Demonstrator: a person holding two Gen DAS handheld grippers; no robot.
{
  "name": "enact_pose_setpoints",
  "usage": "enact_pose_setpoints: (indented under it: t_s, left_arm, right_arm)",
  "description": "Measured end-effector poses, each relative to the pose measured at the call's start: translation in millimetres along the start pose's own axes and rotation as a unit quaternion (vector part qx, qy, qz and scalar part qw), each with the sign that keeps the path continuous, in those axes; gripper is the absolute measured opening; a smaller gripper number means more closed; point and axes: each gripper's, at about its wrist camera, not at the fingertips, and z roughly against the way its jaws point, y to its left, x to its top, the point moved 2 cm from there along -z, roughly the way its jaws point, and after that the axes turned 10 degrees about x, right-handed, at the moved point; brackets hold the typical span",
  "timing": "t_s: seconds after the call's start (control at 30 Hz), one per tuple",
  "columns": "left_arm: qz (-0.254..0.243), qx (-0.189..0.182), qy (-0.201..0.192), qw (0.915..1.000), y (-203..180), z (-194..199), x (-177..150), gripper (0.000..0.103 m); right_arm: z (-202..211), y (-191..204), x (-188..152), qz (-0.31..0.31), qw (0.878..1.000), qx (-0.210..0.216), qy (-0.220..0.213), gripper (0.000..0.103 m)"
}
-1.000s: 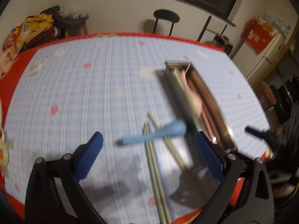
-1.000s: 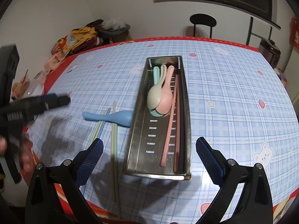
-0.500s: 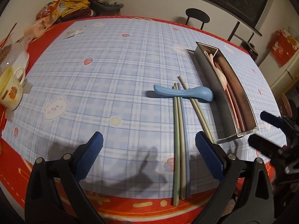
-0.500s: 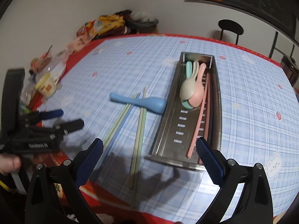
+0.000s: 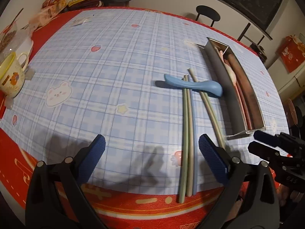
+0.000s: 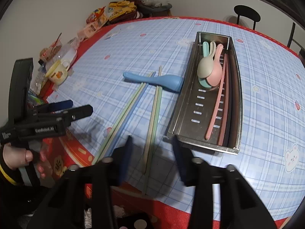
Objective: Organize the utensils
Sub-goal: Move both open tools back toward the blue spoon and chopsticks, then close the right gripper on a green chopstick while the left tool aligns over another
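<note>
A: Which hand is better placed for the loose chopsticks?

B: The right gripper (image 6: 151,152). In its own view the pale pair of chopsticks (image 6: 152,126) runs straight out from between its jaws, long axis pointing away toward the far side of the tabletop (image 6: 266,99), near ends over the red border. The jaws have just been closing and now stand a narrow way apart, either side of the pair; they look blurred, and I can't see the pads pressing on it, so I'd judge nothing is gripped yet.

A: And the left?

B: The left gripper (image 5: 151,152) has its jaws spread wide and empty. The bundle of three chopsticks (image 5: 187,133), green, cream and blue, lies just inside its right jaw, lengthwise too.

A: What about the spoon?

B: The blue spoon (image 5: 192,85) lies crosswise on top of both sets near their far ends, bowl just beside the wall of the metal tray (image 5: 219,72). Pulling a stick out from under it will likely shift it.

A: How will these things handle?

B: The chopsticks are thin, smooth, matte rods, probably plastic and apt to roll. The tray is a long, shiny steel trough with slots in its floor, lying to the right, parallel to the sticks. It already holds nested spoons (image 6: 208,72) in cream, pink and teal, and pink chopsticks (image 6: 215,105).
</note>
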Motion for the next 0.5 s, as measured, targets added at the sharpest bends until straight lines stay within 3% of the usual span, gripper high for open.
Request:
enact_pose_setpoints:
  t_s: [0.07, 0.17, 0.27, 0.5]
  left_arm:
    - [-0.003, -0.010, 0.009, 0.9999, -0.5, -3.2, -1.8, 0.087]
    - [-0.016, -0.018, 0.021, 0.9995, -4.5, -7.9, -4.6, 0.067]
    - [-0.025, -0.024, 0.023, 0.9991, -7.2, -9.9, -5.3, 0.055]
    - [-0.040, -0.036, 0.022, 0.9983, -11.3, -13.2, -7.2, 0.051]
  right_arm:
    - [-4.3, 0.0, -3.4, 0.005, 1.000, -0.003, 0.009, 0.021]
    - [-13.2, -1.2, -8.5, 0.011, 1.000, -0.012, 0.022, 0.014]
    - [-24.3, 0.2, -13.3, 0.026, 0.999, -0.025, 0.037, 0.010]
    - [-42.2, 6.2, -17.6, 0.054, 0.995, -0.047, 0.062, 0.007]
